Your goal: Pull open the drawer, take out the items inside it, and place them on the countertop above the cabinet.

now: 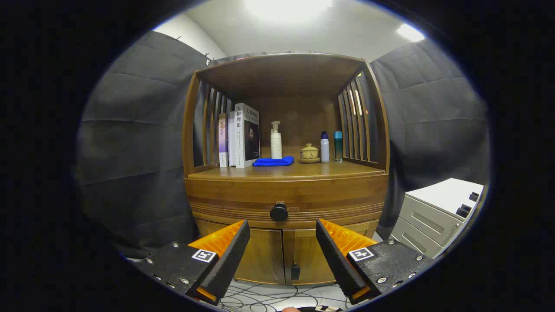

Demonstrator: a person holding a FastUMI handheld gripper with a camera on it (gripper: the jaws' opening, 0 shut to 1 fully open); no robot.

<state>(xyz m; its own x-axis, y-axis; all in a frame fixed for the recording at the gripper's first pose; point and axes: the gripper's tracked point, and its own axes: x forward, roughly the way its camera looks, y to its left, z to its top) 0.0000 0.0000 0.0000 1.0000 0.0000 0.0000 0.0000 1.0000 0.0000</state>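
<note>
Nearest, two fingers of the gripper point(282, 229) spread wide apart, holding nothing and touching nothing. Just beyond and between the tips, one round dark knob point(279, 212) on the front of one closed drawer point(287, 196) in a wooden cabinet point(286, 242). Below the drawer, two cabinet doors point(284, 255) shut, with a small latch at their meeting edge. Above the drawer, the countertop point(288, 170) under a slatted wooden hutch. On the countertop, from left to right: three books point(239, 135) standing upright against the left slats, one folded blue cloth point(273, 161) lying flat just beside them, one white pump bottle point(276, 140) behind the cloth, one yellowish lidded cup point(309, 152) on a saucer, one white bottle with a dark cap point(324, 147), one teal bottle point(337, 146). Far right, one grey drawer unit point(438, 214). Near the floor under the fingers, loose cables point(269, 298). Contents of the drawer hidden.
</note>
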